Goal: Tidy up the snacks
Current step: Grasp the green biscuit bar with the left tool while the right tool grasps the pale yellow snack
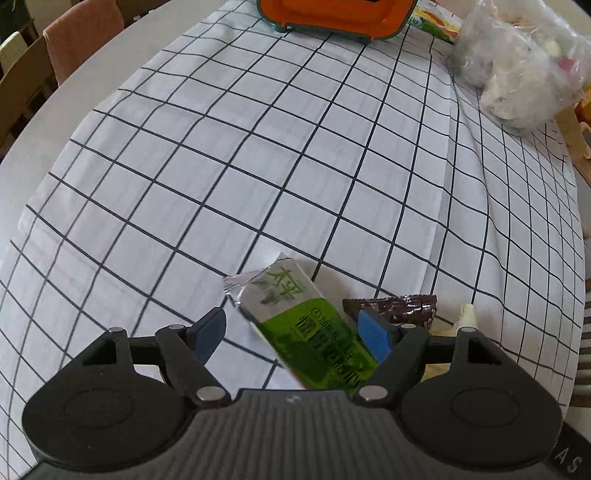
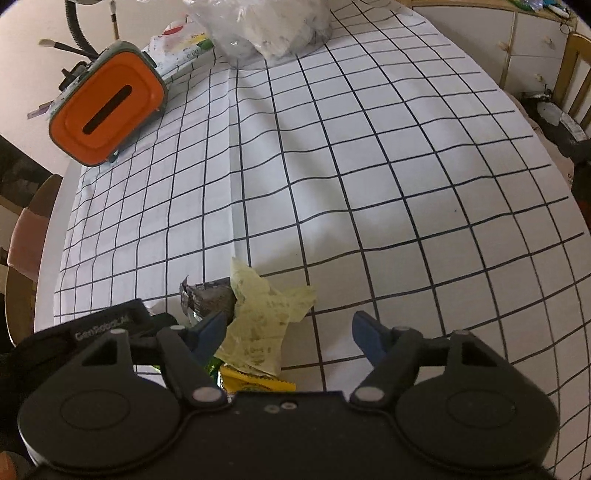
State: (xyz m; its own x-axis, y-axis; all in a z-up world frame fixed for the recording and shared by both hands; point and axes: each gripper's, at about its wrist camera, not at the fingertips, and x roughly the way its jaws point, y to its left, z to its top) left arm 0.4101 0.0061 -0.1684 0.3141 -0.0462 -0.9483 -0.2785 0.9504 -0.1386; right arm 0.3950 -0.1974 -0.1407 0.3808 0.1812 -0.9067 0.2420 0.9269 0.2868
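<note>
A green and silver snack packet lies on the checked cloth between the blue pads of my left gripper, which is open around it, the right pad close to its edge. A dark brown wrapped snack lies just right of it, with a pale yellow wrapper beyond. In the right wrist view my right gripper is open over the pale yellow wrapper. The brown snack lies by its left pad. A yellow packet shows under the gripper body.
An orange box with a slot in its lid stands at the table's far left. A clear plastic bag of items sits at the far side. A printed packet lies between them. Chairs stand around the table.
</note>
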